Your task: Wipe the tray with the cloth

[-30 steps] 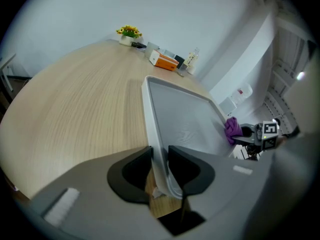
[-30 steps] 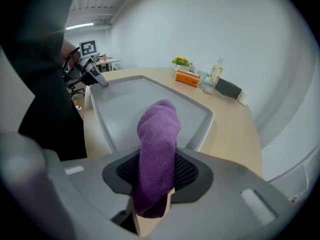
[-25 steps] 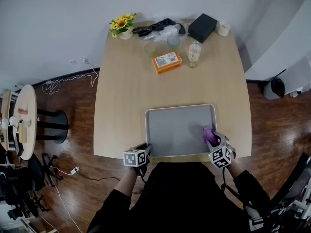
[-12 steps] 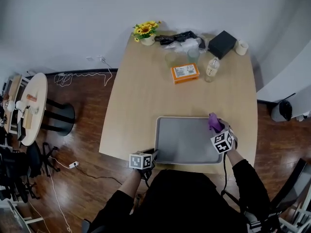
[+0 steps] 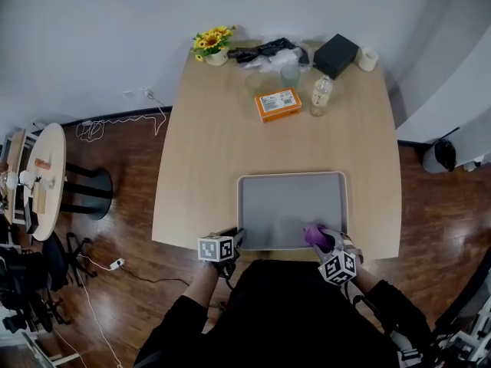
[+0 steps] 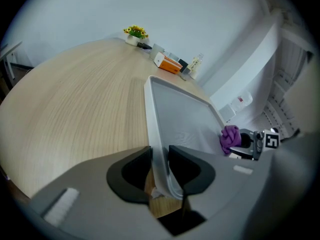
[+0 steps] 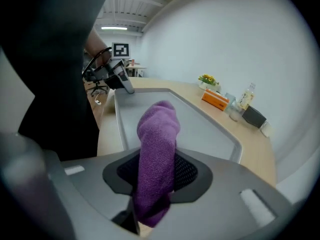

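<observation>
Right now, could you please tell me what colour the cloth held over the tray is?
Purple. The cloth shows best in the right gripper view.

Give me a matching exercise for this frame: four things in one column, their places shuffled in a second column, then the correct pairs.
Things:
1. cloth
2. tray
3. orange box
4. sunflowers

Places:
A. far left corner of the table
B. between the jaws of the right gripper
C. flat at the near edge of the table
D. far part of the table, left of the bottle

Pairs: 1-B, 2-C, 3-D, 4-A
</observation>
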A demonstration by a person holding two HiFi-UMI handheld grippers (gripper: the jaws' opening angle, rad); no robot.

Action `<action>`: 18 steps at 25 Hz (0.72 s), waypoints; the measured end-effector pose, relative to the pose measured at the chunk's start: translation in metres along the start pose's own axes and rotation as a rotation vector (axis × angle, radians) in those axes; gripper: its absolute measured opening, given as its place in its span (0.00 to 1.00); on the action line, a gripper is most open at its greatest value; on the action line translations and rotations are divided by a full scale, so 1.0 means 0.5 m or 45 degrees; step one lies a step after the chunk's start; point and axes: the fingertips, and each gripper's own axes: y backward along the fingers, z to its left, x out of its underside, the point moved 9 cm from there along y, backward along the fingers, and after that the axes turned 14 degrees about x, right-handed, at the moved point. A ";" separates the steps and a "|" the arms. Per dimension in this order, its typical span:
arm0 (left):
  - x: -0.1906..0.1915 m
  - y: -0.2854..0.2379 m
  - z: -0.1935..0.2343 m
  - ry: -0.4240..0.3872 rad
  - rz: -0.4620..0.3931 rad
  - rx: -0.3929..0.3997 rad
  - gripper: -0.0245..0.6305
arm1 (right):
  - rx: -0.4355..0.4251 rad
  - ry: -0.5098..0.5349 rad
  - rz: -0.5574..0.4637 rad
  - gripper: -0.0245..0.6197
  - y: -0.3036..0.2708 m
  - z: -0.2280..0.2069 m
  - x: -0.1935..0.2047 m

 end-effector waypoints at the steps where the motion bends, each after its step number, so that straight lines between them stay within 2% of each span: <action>1: -0.001 0.000 -0.001 0.000 0.002 0.002 0.19 | -0.005 -0.022 0.012 0.24 0.003 0.001 -0.001; 3: -0.002 -0.001 -0.001 0.001 0.006 0.006 0.19 | -0.026 -0.027 0.018 0.24 -0.003 -0.003 -0.005; 6: -0.001 -0.002 -0.001 0.008 0.009 0.009 0.19 | -0.042 0.052 -0.027 0.24 -0.037 -0.026 -0.014; 9: 0.001 -0.005 -0.001 0.015 -0.001 0.019 0.19 | 0.015 0.123 -0.045 0.24 -0.098 -0.092 -0.036; 14: 0.004 -0.004 0.000 0.034 -0.006 0.024 0.19 | 0.131 0.024 -0.014 0.24 -0.215 -0.233 -0.089; 18: 0.005 -0.004 0.003 0.037 -0.020 0.012 0.19 | 0.151 -0.049 -0.010 0.24 -0.244 -0.265 -0.112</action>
